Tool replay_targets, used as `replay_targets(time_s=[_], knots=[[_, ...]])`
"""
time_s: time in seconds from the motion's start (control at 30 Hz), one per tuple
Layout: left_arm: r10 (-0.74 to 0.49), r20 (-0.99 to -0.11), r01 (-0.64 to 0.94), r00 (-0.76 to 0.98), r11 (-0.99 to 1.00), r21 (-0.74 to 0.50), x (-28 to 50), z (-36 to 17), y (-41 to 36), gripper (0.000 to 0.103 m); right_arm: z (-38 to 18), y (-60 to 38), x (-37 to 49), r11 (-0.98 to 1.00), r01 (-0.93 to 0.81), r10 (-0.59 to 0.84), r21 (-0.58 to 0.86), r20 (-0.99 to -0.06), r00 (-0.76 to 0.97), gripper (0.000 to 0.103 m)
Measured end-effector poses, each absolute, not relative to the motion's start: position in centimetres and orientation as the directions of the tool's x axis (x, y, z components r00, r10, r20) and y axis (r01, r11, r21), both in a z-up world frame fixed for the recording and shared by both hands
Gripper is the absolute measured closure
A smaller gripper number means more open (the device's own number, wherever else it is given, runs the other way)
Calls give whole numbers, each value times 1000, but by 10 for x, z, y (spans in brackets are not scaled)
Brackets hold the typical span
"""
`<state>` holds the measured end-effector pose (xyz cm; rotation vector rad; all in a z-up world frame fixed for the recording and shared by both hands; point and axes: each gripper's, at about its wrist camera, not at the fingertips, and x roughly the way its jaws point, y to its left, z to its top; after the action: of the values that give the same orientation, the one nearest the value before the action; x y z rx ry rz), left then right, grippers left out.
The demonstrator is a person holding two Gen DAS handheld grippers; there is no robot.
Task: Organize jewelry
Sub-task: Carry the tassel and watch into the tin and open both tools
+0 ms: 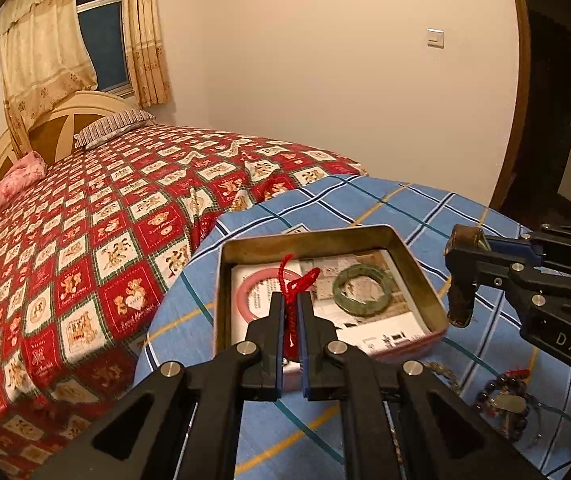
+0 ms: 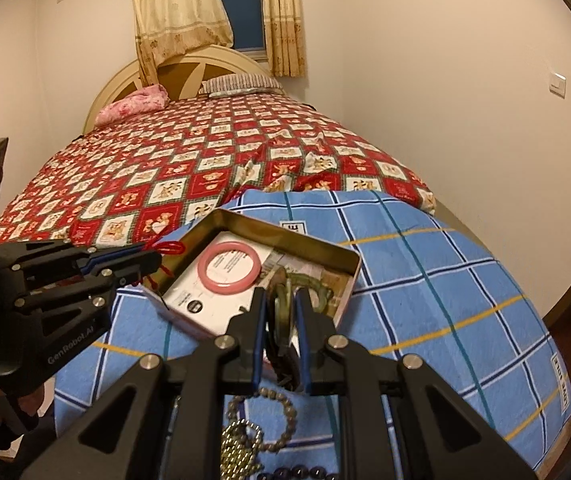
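Note:
A shallow metal tin (image 1: pixel 309 238) (image 2: pixel 321 246) sits on the blue plaid cloth. Inside lie a pink bangle (image 1: pixel 245 286) (image 2: pixel 229 266) and a green jade bangle (image 1: pixel 361 290) on printed paper. My left gripper (image 1: pixel 291 300) (image 2: pixel 157 258) is shut on a red cord bracelet (image 1: pixel 295 284), held over the tin's near left part. My right gripper (image 2: pixel 281 300) (image 1: pixel 461 276) is shut on a dark brown-green bracelet (image 2: pixel 281 312) that hangs just above the tin's right rim.
Bead bracelets (image 2: pixel 261 420) and a metal chain (image 2: pixel 239 448) lie on the blue cloth (image 2: pixel 425 300) near me; dark beads (image 1: pixel 501 400) lie at the right. A bed with a red patterned quilt (image 1: pixel 105 220) is behind. A doorway (image 1: pixel 557 100) is at the right.

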<state>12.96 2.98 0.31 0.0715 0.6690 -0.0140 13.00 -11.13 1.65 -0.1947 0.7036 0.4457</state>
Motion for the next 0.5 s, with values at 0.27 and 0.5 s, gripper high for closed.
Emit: replay_targets(time_s=[0.27,0.5], knots=[[35,-634,36,773,994,99,156,0,35,98,8,-100,154,893,-448,297,-50,-683,668,87],[33,-681,37,731,995,88,182,-16,39,98,-10,-95,173,897,-437,262,-64,-720,643,87]])
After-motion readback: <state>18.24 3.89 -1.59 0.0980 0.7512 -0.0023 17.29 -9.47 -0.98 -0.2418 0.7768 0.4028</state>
